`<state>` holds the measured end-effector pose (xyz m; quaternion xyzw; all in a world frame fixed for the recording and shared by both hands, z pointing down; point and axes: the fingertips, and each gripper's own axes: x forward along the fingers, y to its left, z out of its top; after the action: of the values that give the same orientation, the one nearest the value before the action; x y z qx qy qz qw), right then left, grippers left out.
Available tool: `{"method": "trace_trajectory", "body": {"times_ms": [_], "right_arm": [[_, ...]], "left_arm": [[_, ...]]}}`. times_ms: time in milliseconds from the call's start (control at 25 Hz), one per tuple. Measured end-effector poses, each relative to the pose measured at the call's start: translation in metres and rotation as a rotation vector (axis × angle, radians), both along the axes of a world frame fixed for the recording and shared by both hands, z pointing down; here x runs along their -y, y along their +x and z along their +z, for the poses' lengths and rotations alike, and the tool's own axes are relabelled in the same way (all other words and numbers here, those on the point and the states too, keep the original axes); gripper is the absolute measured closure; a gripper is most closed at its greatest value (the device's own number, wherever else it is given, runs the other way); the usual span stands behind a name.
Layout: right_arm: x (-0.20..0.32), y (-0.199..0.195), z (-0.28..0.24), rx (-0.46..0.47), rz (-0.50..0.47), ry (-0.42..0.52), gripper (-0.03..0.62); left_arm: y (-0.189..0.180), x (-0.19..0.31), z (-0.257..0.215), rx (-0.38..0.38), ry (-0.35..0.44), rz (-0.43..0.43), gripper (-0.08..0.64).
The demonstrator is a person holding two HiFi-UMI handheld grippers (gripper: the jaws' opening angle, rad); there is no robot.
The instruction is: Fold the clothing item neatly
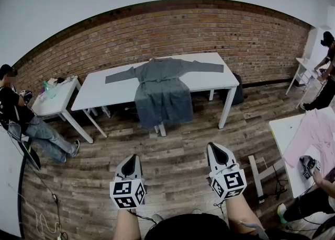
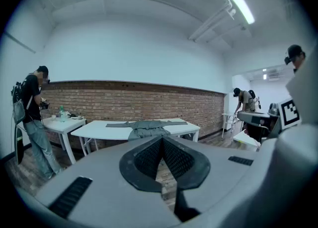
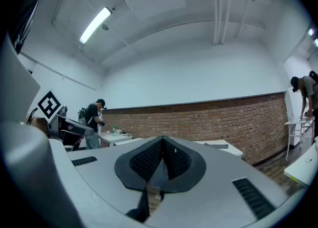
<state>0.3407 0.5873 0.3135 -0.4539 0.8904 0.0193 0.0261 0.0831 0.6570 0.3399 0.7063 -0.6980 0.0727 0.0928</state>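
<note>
Standing well back from the white table [image 1: 99,95], with both grippers held low over the wood floor [image 1: 172,145] — folding not yet begun, judging by how things lie.

Left gripper [image 1: 130,160]: jaws pressed together with nothing between them. Its own view shows the ribbed pads meeting. Right gripper [image 1: 216,152]: same, closed tight and empty.

The grey garment [image 1: 162,90] lies on the table with its collar toward the brick wall [image 1: 209,30]. Both sleeves are spread flat out to the sides. The lower half drapes over the front edge and hangs toward the floor.

The step in hand looks like the approach. To do it well:
- Come up square to the front edge, centred on the garment, so each gripper reaches its own side evenly.
- Spread both jaws before they touch cloth, not after.
- Probably deal with the hanging half first. Pinch the two bottom corners and lift them up onto the tabletop so everything lies flat before any sleeve is folded in.
- Lift rather than pull, since a tug toward the person could likely drag the whole garment off the table.

A person [image 1: 15,108] at the small side table on the left and a pink cloth [image 1: 314,134] on another table at the right are well apart from all this — they look unrelated.
</note>
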Motion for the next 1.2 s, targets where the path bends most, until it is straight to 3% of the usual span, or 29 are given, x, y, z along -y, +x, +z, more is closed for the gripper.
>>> {"method": "trace_trajectory", "body": {"times_ms": [400,600,1200], "right_arm": [[0.025,0.048,0.001,-0.003,-0.032,0.006,0.592],[0.035,0.062,0.005,-0.013,-0.04,0.008,0.592],[0.092,0.038,0.01,-0.015,-0.061,0.007,0.592]], "left_arm": [[0.052,0.018,0.006,-0.043,0.0,-0.02,0.568],[0.082,0.034,0.007,-0.003,-0.006,0.012,0.568],[0.065,0.116,0.0,-0.001,0.048,0.039,0.568]]}}
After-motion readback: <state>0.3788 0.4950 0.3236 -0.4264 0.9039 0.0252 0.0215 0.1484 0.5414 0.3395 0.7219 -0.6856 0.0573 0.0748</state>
